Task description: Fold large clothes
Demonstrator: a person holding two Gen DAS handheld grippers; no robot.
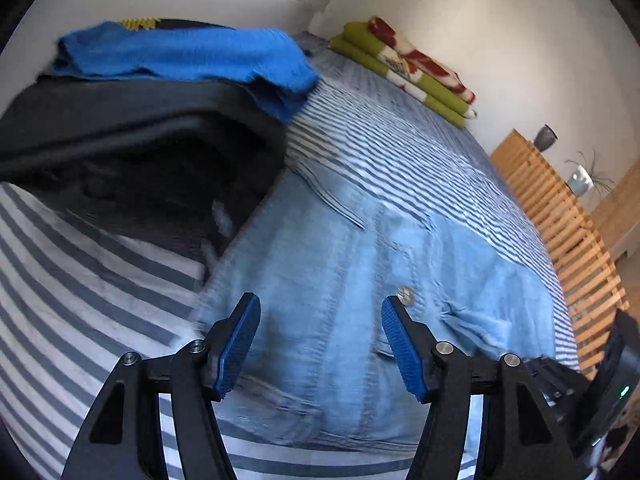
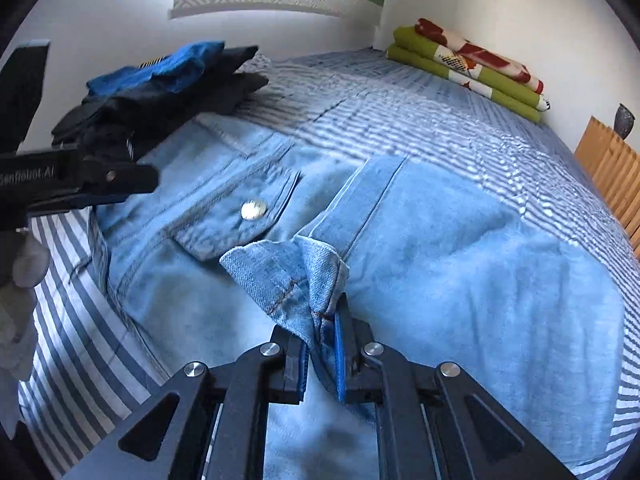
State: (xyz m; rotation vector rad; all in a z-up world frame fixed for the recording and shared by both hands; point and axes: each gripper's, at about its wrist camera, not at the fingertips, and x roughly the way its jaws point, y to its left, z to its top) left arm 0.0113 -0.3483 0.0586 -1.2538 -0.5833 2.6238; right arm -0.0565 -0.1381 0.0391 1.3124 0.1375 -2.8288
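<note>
right gripper (image 2: 322,334) pinching a bunched denim edge of the denim jacket (image 2: 420,264) | jacket spread flat on the striped bed (image 2: 460,120) (snap button facing up) | left gripper (image 1: 320,320) spread apart over the denim, nothing between its pads | pile of dark and blue clothes (image 1: 160,92) just beside the jacket | folded green blanket (image 2: 468,68) by the wall

A faded light-blue denim jacket (image 2: 440,264) with a silver snap button (image 2: 253,210) is seen on the blue-and-white striped bedsheet (image 2: 400,112); a green, red and white folded blanket (image 2: 468,68) is seen at its far corner.
</note>
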